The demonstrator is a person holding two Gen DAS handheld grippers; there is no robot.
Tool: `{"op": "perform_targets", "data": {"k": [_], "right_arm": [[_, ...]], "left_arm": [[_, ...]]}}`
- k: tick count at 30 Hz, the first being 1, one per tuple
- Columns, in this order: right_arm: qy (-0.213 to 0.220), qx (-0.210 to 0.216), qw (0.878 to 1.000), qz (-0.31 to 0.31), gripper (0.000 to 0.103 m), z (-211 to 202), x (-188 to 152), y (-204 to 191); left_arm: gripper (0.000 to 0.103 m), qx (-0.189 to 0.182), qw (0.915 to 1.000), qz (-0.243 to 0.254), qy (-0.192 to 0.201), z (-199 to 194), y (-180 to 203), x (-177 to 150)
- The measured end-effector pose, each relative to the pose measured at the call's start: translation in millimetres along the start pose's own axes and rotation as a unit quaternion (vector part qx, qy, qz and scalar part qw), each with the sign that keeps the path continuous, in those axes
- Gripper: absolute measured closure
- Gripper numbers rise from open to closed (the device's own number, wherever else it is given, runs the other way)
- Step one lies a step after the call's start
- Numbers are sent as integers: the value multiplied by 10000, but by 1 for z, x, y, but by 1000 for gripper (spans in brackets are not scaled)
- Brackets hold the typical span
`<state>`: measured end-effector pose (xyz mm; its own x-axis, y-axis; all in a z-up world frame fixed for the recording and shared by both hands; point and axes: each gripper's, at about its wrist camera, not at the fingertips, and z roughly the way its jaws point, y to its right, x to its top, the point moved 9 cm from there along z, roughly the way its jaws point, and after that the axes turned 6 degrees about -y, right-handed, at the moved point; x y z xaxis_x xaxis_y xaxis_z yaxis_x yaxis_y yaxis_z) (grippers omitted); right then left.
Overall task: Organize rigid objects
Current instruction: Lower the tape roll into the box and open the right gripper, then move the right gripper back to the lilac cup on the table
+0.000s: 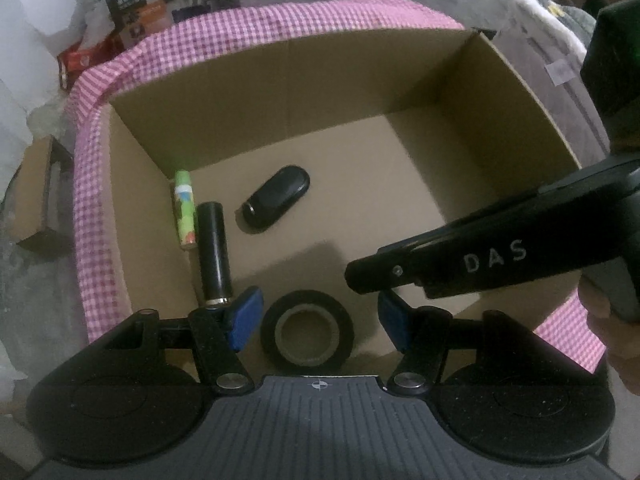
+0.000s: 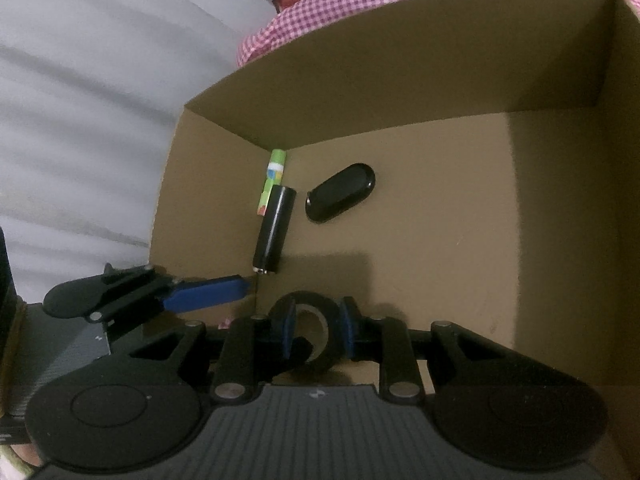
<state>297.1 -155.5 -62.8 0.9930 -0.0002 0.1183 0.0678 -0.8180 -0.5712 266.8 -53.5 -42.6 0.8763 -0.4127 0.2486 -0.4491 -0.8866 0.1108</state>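
An open cardboard box (image 1: 320,80) with a pink checked rim (image 1: 280,24) fills both views. On its floor (image 2: 440,220) lie a green patterned tube (image 1: 184,210) against the left wall, a black cylinder (image 1: 215,252) beside it, and a black oval case (image 1: 277,199). My right gripper (image 2: 318,334) is shut on a black tape roll (image 2: 308,300), low over the near floor. The left wrist view shows that roll (image 1: 307,328) under the right gripper (image 1: 368,276), which reaches in from the right. My left gripper (image 1: 320,320) hangs open around the roll, its pads clear of it.
Outside the box, a small cardboard carton (image 1: 32,200) sits to the left and printed packages (image 1: 132,4) stand behind. Grey fabric (image 1: 560,92) lies to the right, white cloth (image 2: 80,100) on the other side. A person's hand (image 1: 616,340) holds the right gripper.
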Motion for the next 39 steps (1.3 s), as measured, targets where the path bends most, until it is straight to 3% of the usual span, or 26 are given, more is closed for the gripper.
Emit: {"op": "perform_targets", "data": {"k": [8, 12, 16, 19, 22, 24, 32, 39], "right_arm": [[599, 364, 9975, -84, 76, -49, -22, -12], [1063, 601, 9922, -258, 76, -88, -50, -23], [1491, 772, 9849, -414, 76, -126, -82, -29], [1822, 803, 9784, -554, 76, -153, -113, -29], [2102, 749, 9729, -611, 76, -173, -145, -21], [2248, 688, 9702, -581, 76, -180, -169, -12], [2264, 690, 9716, -69, 76, -160, -236, 32], [2200, 252, 9744, 388, 76, -123, -244, 63]], "left_arm": [[38, 49, 9975, 146, 686, -50, 14, -13], [28, -80, 9925, 223, 1197, -82, 25, -30], [21, -371, 9844, 261, 1698, -108, 42, -53], [14, -805, 9768, 291, 1961, -115, 54, -73], [13, -1279, 9690, 256, 2098, -113, 67, -94], [13, -1339, 9666, 344, 2158, -106, 76, -106], [13, -801, 9666, 711, 2327, -56, 106, -137], [24, -660, 9740, 1125, 1851, -11, 124, -147]]}}
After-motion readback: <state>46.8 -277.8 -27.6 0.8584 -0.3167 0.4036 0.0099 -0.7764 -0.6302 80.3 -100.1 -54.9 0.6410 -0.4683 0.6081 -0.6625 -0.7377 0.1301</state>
